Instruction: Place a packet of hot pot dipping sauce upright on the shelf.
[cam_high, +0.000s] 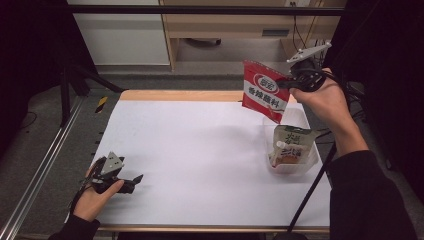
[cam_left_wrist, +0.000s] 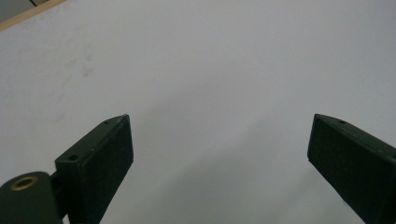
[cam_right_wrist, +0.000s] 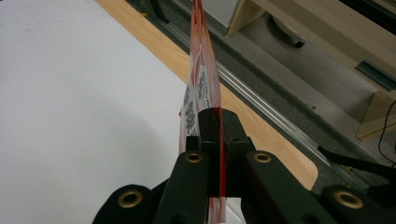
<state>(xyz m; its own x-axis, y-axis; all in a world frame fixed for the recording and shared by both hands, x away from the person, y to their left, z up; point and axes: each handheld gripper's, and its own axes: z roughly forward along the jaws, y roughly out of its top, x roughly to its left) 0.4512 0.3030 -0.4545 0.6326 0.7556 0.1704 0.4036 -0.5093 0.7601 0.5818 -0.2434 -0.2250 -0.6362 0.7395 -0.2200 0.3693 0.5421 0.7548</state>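
The right gripper (cam_high: 286, 83) is up in the air above the far right part of the surface (cam_high: 200, 150), and its jaws are pressed together on a red and white sachet (cam_high: 264, 91). The grip is on the right edge of the sachet, near its top, so the packet hangs down from the jaws, a little tilted, with its printed face turned toward the person. It touches nothing below. In the right gripper view the sachet (cam_right_wrist: 201, 74) is seen edge-on, as a thin red and white strip that stands up between the two closed jaws, with the wooden edge (cam_right_wrist: 243, 112) of the surface behind it.

Directly under the hanging sachet there is a clear plastic tray (cam_high: 310, 160) on the right side of the white surface. Inside it a green and white pouch (cam_high: 290, 145) with a white cap leans upright.

The left gripper (cam_high: 134, 181) rests low at the near left corner of the surface, held in the person's left hand (cam_high: 95, 197), well apart from the tray. Its jaws stand wide apart with nothing between them; in the left gripper view I see just the bare white surface (cam_left_wrist: 210, 70) between the two black jaws
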